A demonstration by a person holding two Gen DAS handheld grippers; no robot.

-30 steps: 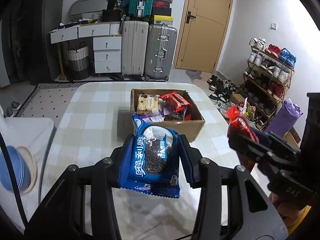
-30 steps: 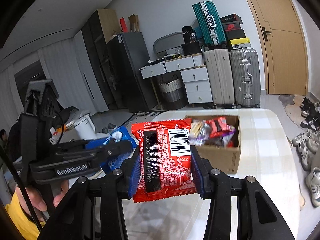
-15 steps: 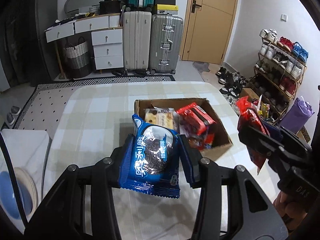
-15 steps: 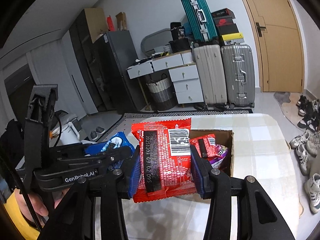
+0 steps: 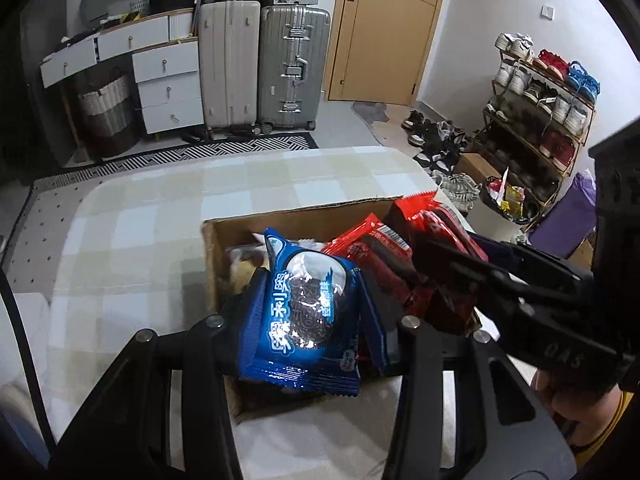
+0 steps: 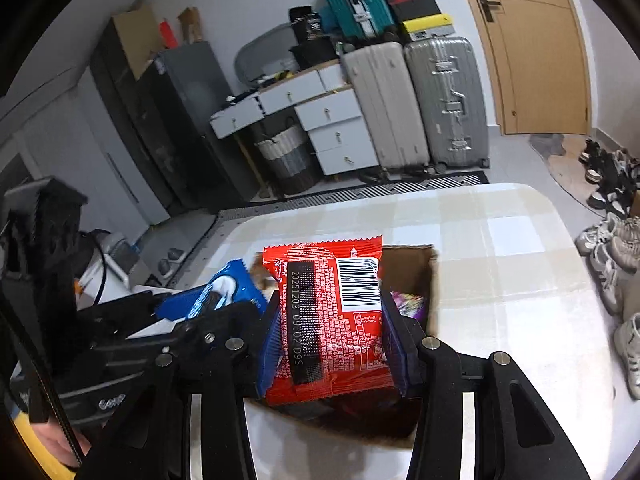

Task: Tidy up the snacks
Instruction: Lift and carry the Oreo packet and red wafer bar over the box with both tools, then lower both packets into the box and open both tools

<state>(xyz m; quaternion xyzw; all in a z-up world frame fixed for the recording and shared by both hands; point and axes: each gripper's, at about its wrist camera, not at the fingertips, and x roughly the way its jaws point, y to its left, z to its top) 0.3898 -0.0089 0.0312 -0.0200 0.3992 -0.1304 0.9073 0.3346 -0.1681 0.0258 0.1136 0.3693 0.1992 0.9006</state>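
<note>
My left gripper (image 5: pixel 310 312) is shut on a blue cookie packet (image 5: pixel 306 312), held over the near left part of an open cardboard box (image 5: pixel 304 216) on the checked table. My right gripper (image 6: pixel 332 328) is shut on a red snack packet (image 6: pixel 332 316) with a barcode, above the same box (image 6: pixel 434 280). In the left wrist view the right gripper (image 5: pixel 444 272) and its red packet (image 5: pixel 424 220) hang over the box's right side. The right wrist view shows the left gripper (image 6: pixel 192 316) with the blue packet (image 6: pixel 224 288) at the left. Other snack packets lie in the box, partly hidden.
The checked tablecloth (image 5: pixel 160 208) spreads around the box. Behind the table stand suitcases (image 5: pixel 264 64), white drawers (image 5: pixel 168 88) and a wooden door (image 5: pixel 384 28). A shoe rack (image 5: pixel 540 112) and loose shoes (image 6: pixel 616 248) are at the right. A person's hand (image 5: pixel 576 400) holds the right gripper.
Both grippers have moved forward and down with their packets, from short of the box to above it. The box now looks much nearer and larger.
</note>
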